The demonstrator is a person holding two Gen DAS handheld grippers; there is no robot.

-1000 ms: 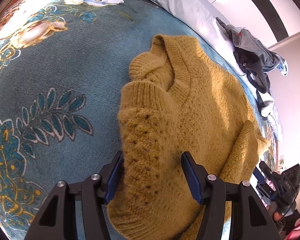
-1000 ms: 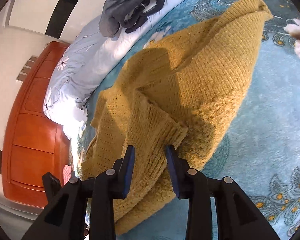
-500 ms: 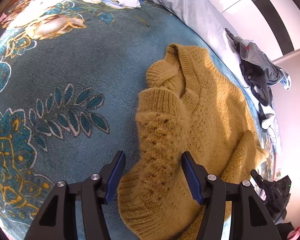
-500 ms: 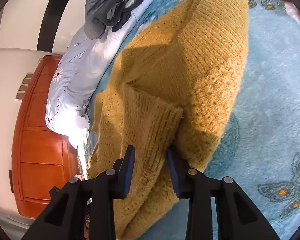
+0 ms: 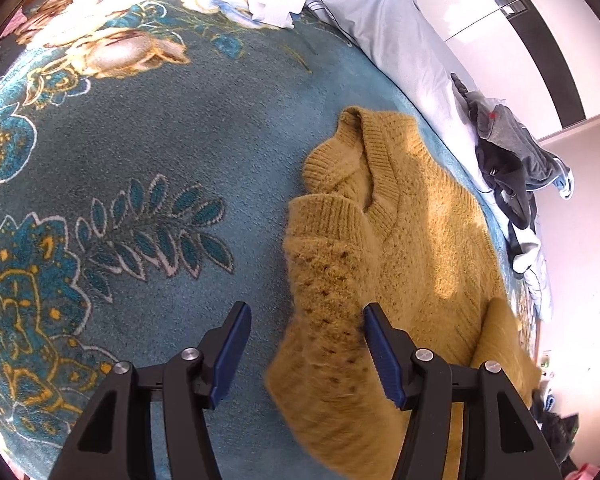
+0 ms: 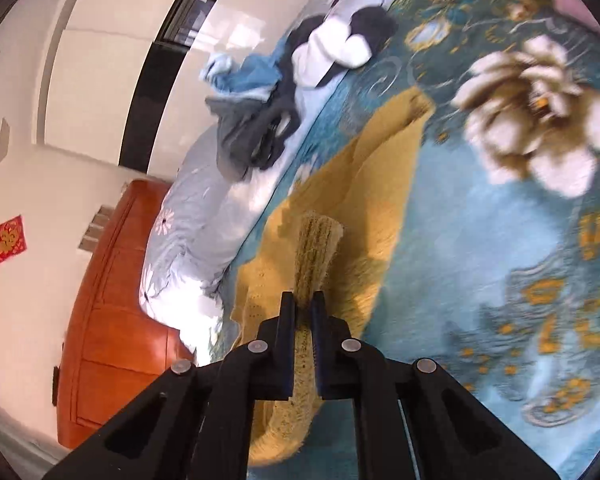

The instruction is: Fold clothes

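Teal floral bedspread (image 5: pixel 148 128) covers the bed, pale blue duvet (image 5: pixel 384 20) bunched along the far edge, orange wooden headboard (image 6: pixel 112 300) at one end, white wall behind; mustard knit sweater (image 5: pixel 428 232) lies mostly flat on the bedspread, V-neck collar toward the far side; left sleeve (image 5: pixel 328 308) is laid over the body near the collar, its cuff end running toward the camera; left claw (image 5: pixel 304 348) stands wide, pads either side of that sleeve, gripping nothing; right claw (image 6: pixel 304 312) is pinched narrow on the ribbed cuff (image 6: pixel 318 240) of the other sleeve, cuff standing up out of the jaws, the sweater's hem side trailing on the bed beyond it; right view is motion-blurred so exact lie of the far edge is unclear; progress, my read: early-to-mid on this garment; one sleeve looks folded in, the second is in hand but not yet laid across, body fold not started; left to do: place the second sleeve, halve the body, square it up; beyond that a pile of grey and dark clothes (image 5: pixel 512 152) plus a white and a blue item (image 6: pixel 240 76) sits unfolded on the duvet, so most of the task appears to remain.
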